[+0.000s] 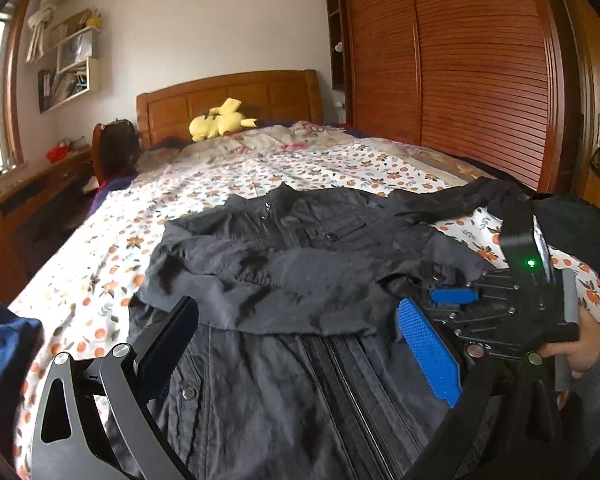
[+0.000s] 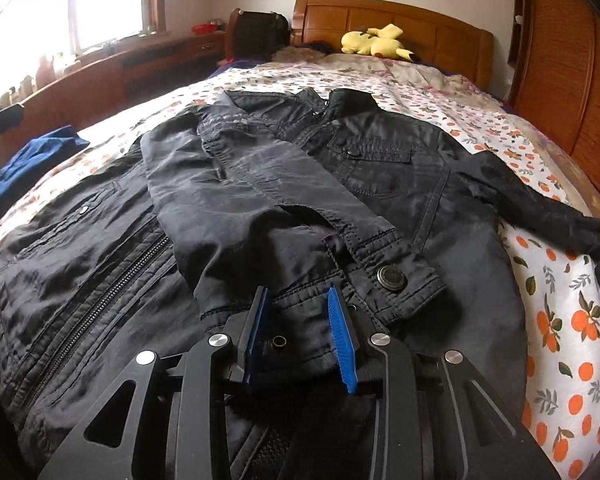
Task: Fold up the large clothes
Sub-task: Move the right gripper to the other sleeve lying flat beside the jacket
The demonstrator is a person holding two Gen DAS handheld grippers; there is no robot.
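Observation:
A black jacket [image 1: 300, 240] [image 2: 380, 160] lies front up on the floral bedsheet [image 2: 560, 320], collar toward the headboard. One sleeve [image 2: 260, 200] is folded across its chest, and the cuff with a snap button [image 2: 390, 276] ends just in front of my right gripper [image 2: 298, 294]. Its blue pads [image 2: 342, 336] stand a little apart with cuff fabric lying between them, not pinched. The other sleeve [image 2: 540, 208] trails off to the right. My left gripper [image 1: 296, 312] hovers wide open over the jacket's lower front, holding nothing. A hand [image 1: 580, 344] holds the right gripper's body [image 1: 512, 308] at the jacket's edge.
A blue garment [image 1: 4, 352] [image 2: 28, 160] lies at the bed's left edge. A yellow plush toy [image 1: 220, 120] [image 2: 376, 42] rests by the wooden headboard [image 2: 420, 20]. A slatted wardrobe [image 1: 460, 60] stands to the right, and a desk [image 2: 100, 72] runs under the window.

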